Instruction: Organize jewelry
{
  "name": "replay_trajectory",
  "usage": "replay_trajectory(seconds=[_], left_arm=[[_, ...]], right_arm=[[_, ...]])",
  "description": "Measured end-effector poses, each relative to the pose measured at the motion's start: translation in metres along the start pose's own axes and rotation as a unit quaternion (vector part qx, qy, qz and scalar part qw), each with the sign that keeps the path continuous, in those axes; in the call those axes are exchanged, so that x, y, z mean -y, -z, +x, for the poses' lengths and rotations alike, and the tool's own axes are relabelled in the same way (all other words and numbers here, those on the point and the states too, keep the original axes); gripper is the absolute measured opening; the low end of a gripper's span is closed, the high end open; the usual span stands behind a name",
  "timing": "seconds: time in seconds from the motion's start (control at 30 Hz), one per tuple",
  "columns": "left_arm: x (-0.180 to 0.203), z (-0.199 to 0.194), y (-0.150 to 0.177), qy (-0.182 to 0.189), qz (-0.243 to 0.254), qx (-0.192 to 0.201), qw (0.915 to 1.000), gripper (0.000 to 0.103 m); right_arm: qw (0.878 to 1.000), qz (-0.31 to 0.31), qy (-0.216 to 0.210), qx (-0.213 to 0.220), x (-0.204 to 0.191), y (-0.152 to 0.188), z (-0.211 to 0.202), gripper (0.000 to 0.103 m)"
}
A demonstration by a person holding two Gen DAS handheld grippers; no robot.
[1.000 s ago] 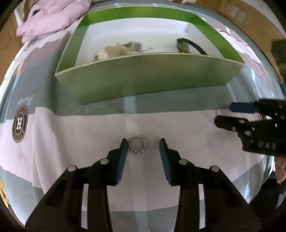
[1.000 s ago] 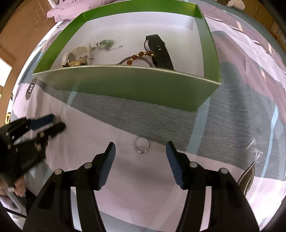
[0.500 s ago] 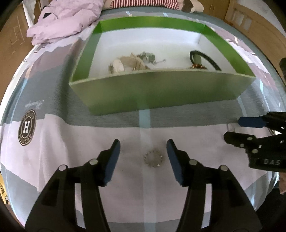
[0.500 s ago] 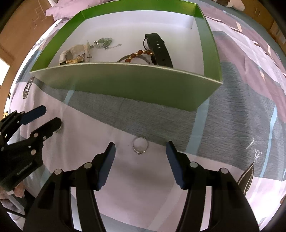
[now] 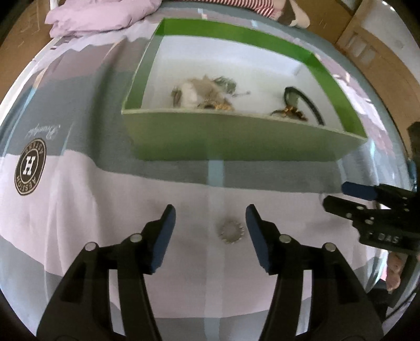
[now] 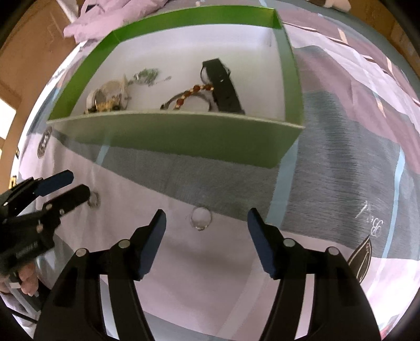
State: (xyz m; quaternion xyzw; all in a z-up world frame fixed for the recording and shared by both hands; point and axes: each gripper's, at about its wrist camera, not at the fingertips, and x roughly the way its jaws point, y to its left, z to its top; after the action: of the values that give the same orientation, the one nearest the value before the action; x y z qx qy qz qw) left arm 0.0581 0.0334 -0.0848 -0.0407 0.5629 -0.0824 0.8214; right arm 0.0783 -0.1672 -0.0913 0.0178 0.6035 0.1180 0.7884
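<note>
A small beaded silver ring [image 5: 231,232] lies on the bedspread between the fingers of my open left gripper [image 5: 210,223], nearer the right finger. A plain silver ring [image 6: 200,219] lies on the bedspread between the fingers of my open right gripper [image 6: 206,225]. The green box [image 5: 236,141] with a white floor stands beyond both; it also shows in the right wrist view [image 6: 183,136]. It holds a black watch strap [image 6: 223,84], an amber bead bracelet [image 6: 194,91] and a pile of chains [image 6: 110,98]. Both grippers are empty.
The right gripper [image 5: 372,209] shows at the right edge of the left wrist view, the left gripper [image 6: 47,204] at the left edge of the right wrist view. A crumpled lilac cloth [image 5: 99,15] lies beyond the box. A round logo [image 5: 29,168] is printed on the bedspread.
My left gripper has opened wider and drawn back and up from the beaded ring, which stays on the bedspread. The right gripper has shifted slightly; its ring has not moved.
</note>
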Motion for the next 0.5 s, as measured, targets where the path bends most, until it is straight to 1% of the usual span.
replay_trajectory(seconds=[0.1, 0.13, 0.17, 0.27, 0.4, 0.5], left_arm=[[0.013, 0.007, 0.004, -0.009, 0.023, -0.010, 0.9997, 0.057], [0.016, 0.010, 0.004, -0.014, 0.032, -0.012, 0.9993, 0.060], [0.021, 0.011, 0.006, -0.021, 0.042, -0.010, 0.9988, 0.062], [0.028, 0.016, 0.010, -0.046, 0.067, -0.011, 0.9966, 0.063], [0.024, 0.018, 0.008, -0.090, 0.072, -0.011, 0.9932, 0.062], [0.017, 0.015, 0.004, -0.102, 0.058, -0.007, 0.9931, 0.060]], right_arm=[[1.000, -0.009, 0.002, -0.005, -0.004, 0.001, 0.002, 0.065], [1.000, -0.016, 0.004, -0.006, -0.006, 0.001, 0.003, 0.065], [1.000, -0.021, 0.009, -0.006, -0.008, 0.001, 0.003, 0.065], [1.000, -0.021, 0.011, -0.004, -0.016, 0.001, 0.002, 0.065], [1.000, -0.018, 0.013, -0.003, -0.015, 0.001, 0.003, 0.065], [1.000, -0.020, 0.019, -0.006, -0.015, 0.002, 0.003, 0.065]])
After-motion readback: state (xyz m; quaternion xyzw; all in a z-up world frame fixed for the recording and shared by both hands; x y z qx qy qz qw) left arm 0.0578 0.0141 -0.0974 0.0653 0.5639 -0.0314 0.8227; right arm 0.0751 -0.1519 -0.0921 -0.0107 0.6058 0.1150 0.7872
